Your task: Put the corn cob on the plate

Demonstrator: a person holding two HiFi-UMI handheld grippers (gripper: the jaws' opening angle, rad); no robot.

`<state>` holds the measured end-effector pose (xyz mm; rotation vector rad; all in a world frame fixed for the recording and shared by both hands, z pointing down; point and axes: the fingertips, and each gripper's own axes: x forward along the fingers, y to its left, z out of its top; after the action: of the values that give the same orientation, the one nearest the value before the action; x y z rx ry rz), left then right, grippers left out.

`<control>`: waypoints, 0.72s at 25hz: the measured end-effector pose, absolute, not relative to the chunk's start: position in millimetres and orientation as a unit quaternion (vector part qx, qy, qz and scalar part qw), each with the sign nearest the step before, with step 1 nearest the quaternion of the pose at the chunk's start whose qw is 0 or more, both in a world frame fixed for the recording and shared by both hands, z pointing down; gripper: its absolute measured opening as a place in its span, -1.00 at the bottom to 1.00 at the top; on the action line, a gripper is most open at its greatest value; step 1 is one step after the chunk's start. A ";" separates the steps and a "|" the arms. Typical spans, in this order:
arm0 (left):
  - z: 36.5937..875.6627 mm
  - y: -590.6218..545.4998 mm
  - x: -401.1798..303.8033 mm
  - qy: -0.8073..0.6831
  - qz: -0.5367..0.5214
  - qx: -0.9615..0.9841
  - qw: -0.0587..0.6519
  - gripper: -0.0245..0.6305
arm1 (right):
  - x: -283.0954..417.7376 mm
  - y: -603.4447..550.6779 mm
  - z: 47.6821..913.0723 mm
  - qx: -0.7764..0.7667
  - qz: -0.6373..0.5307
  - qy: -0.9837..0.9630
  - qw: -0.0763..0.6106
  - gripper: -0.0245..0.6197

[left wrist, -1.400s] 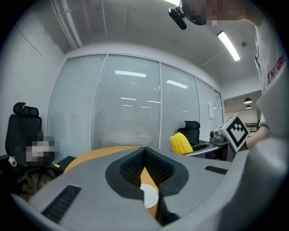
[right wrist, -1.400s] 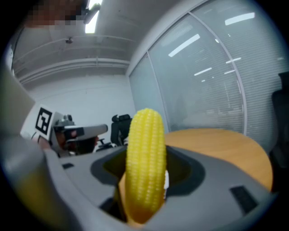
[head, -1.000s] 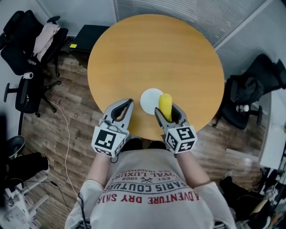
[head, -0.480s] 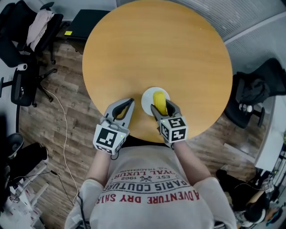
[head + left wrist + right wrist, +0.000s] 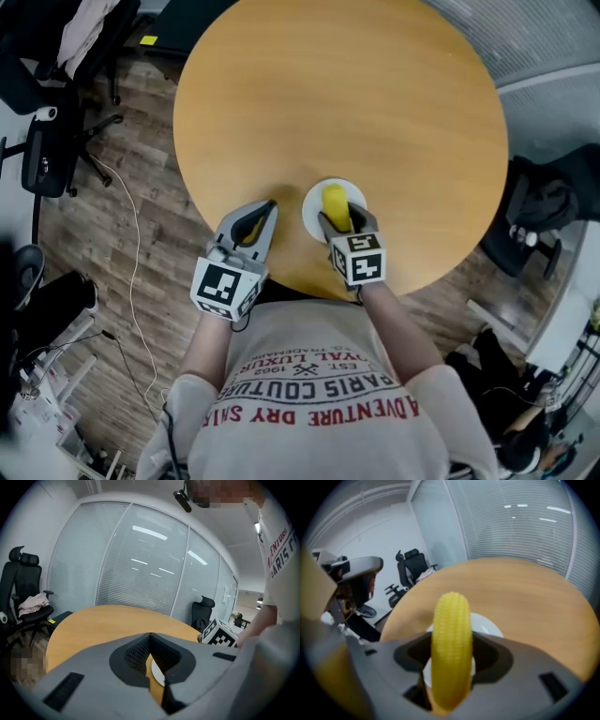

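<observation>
A yellow corn cob [image 5: 335,201] is held lengthwise in my right gripper [image 5: 342,217], which is shut on it. The cob hangs just over the small white plate [image 5: 312,202] near the front edge of the round wooden table [image 5: 337,94]. In the right gripper view the corn cob [image 5: 451,639] stands between the jaws, with the plate [image 5: 488,623] showing behind it. I cannot tell whether the cob touches the plate. My left gripper [image 5: 269,207] is shut and holds nothing, a little left of the plate over the table edge. The plate [image 5: 157,673] shows through its jaws.
Black office chairs [image 5: 52,66] stand on the wood floor at the left, and another chair [image 5: 548,202] at the right. A cable [image 5: 131,272] trails over the floor on the left. The person's torso [image 5: 309,394] is close against the table's front edge.
My right gripper has carried the corn cob forward, from the table edge to over the plate. The left gripper has hardly moved.
</observation>
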<state>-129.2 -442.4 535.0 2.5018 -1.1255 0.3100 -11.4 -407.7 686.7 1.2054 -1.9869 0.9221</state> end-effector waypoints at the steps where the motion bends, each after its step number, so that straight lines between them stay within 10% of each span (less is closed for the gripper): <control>1: 536.4 -443.1 -130.4 -0.405 0.107 0.886 0.197 -0.83 | -14.5 -408.8 689.4 0.453 0.349 -0.755 0.321 -0.10; 18: 531.5 -451.1 -129.9 -0.437 0.106 0.871 0.199 -0.83 | -21.7 -410.0 705.9 0.435 0.341 -0.750 0.363 -0.10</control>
<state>-129.9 -451.1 531.5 2.4351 -1.2213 0.2954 -21.7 -410.0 705.9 1.1200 -1.9311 0.8765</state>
